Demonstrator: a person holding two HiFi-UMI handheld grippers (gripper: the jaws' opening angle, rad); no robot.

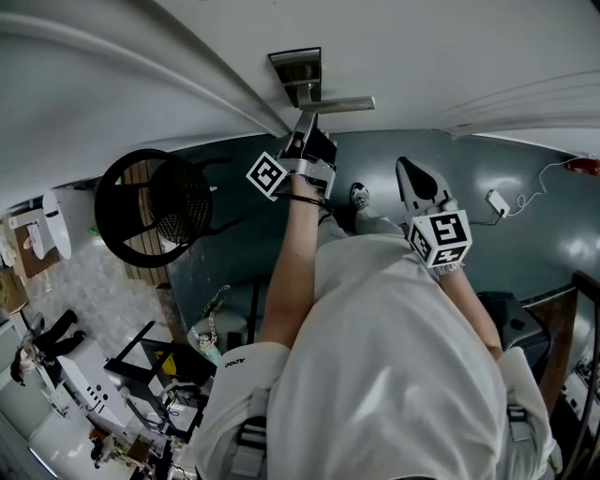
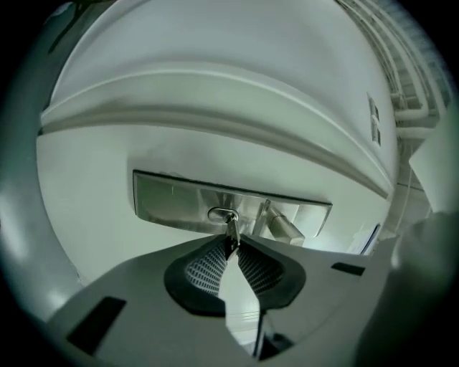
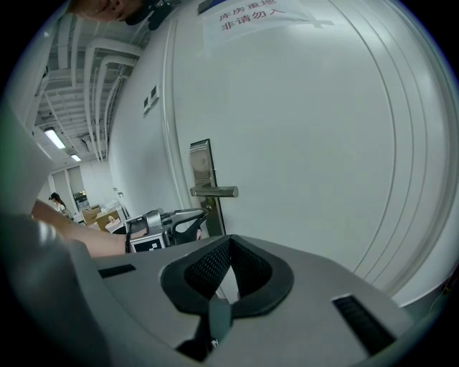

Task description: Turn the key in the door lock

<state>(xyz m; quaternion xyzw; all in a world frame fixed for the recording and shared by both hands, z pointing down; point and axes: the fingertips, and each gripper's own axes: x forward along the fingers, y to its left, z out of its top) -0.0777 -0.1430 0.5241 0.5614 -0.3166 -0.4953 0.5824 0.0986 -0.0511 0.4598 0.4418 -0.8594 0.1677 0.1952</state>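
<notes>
- Head view: your left tongs [image 1: 305,127] reach up to the door [image 1: 422,47]. Their tips sit just under the metal lock plate [image 1: 295,67] and beside the handle [image 1: 339,103]. The key is too small to make out here.
- Head view: your right tongs [image 1: 407,172] hang well back from the door, over the dark floor [image 1: 525,216], and touch nothing. A black chair [image 1: 150,206] stands off to your left, clear of both arms.
- Left gripper view: the left tongs [image 2: 231,247] are nearly together, tips clamped on the head of the key [image 2: 232,231]. The key sticks out of the keyhole [image 2: 223,214] in the lock plate [image 2: 165,201]. The handle [image 2: 285,228] juts out just right of the keyhole, near the tips but not touching them.
- Right gripper view: the right tongs [image 3: 229,244] have their tips together with nothing between them, and they point at the bare door panel [image 3: 323,158].
- Right gripper view: further left you can see the left tongs [image 3: 204,215] at the lock plate [image 3: 201,161], just below the handle [image 3: 215,191], with your forearm [image 3: 79,240] behind them. A paper notice [image 3: 247,18] is stuck high on the door.
</notes>
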